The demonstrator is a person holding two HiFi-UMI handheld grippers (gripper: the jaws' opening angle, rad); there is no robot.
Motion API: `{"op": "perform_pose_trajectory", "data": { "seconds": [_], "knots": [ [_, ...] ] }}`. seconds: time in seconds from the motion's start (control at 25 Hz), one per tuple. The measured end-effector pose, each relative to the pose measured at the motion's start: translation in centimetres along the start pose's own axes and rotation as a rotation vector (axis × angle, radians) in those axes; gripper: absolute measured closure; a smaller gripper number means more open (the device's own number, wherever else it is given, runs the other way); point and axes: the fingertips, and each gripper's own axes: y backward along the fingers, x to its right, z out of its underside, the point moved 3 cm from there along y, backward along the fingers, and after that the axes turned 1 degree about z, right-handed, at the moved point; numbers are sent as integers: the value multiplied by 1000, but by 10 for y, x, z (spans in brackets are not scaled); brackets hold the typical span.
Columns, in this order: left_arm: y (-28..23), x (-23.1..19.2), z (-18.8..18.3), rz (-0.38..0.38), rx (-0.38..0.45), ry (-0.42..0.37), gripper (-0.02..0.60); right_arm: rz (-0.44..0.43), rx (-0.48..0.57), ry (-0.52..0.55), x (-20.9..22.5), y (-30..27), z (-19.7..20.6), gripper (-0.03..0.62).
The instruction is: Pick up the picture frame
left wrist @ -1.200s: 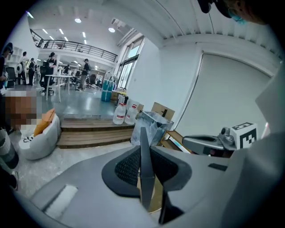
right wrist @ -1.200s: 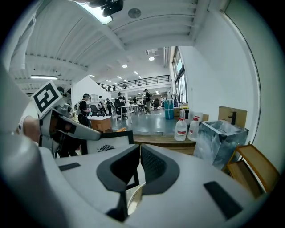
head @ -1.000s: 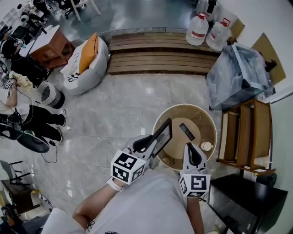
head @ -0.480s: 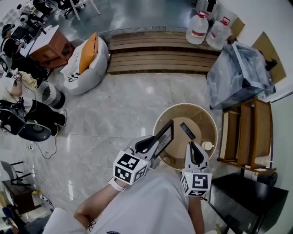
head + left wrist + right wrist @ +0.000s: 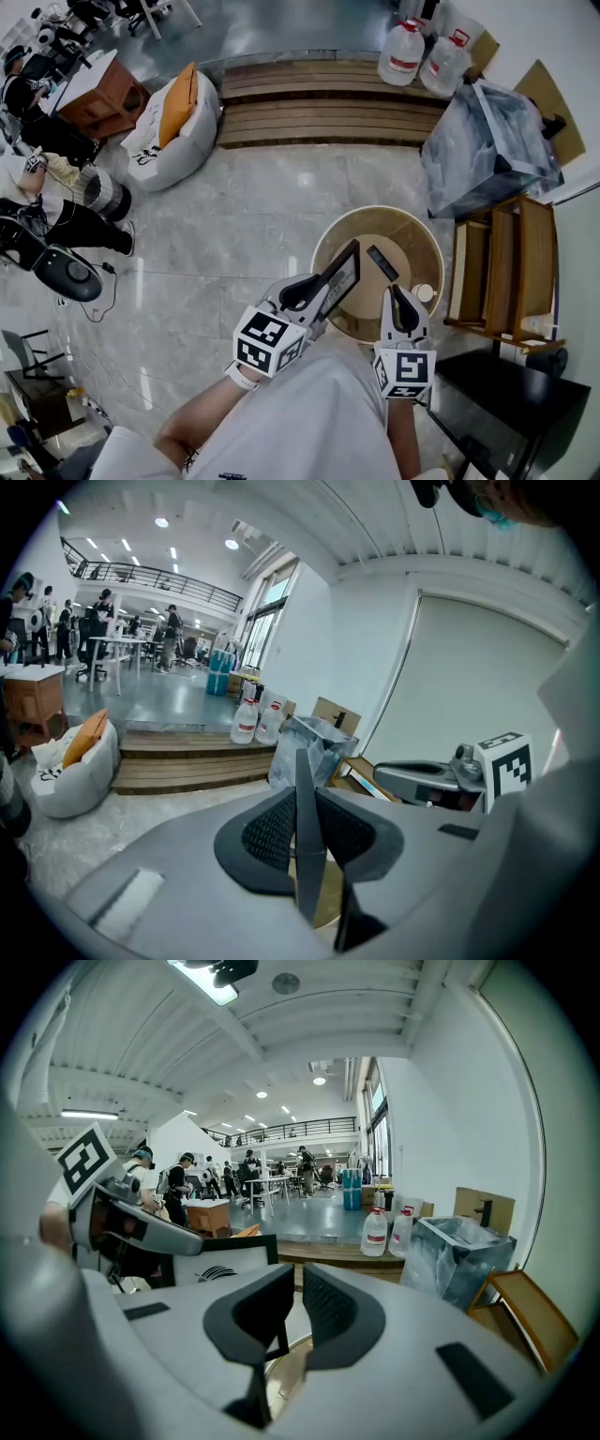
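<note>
Hardly anything has moved since a second ago: the left tool [image 5: 317, 289] still carries the picture frame [image 5: 339, 277] at nearly the same place, and the right tool [image 5: 392, 296] has stayed just beside it. Only a seated person at the far left edge of the head view has shifted a little. The frame is off the round wooden desk [image 5: 408, 246] and hangs tilted over its near-left rim, standing on edge rather than lying flat. In the left gripper view the two pads press on the thin border of the frame from both sides. I think the border is chosen because it is the only part narrow enough to fit between the pads. For the same reason the tool holds it edge-on, so the picture face is not touched. The right tool has only a narrow gap between its pads and nothing inside; I judge it waits as a free helper in case the frame swings. Counted, I see one frame, two tools, one small dark flat bar [image 5: 382, 263] and one small white round thing [image 5: 424, 293] left on the desk. Two water jugs [image 5: 403, 52] stand well apart by the wooden steps [image 5: 319, 108].
</note>
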Motion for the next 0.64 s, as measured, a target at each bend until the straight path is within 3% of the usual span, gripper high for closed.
{"op": "perform_pose_trajectory", "data": {
  "seconds": [0.64],
  "knots": [
    [-2,3,1,-10,-8,3,515,13,6,-20,12,4,3,588]
  ]
}}
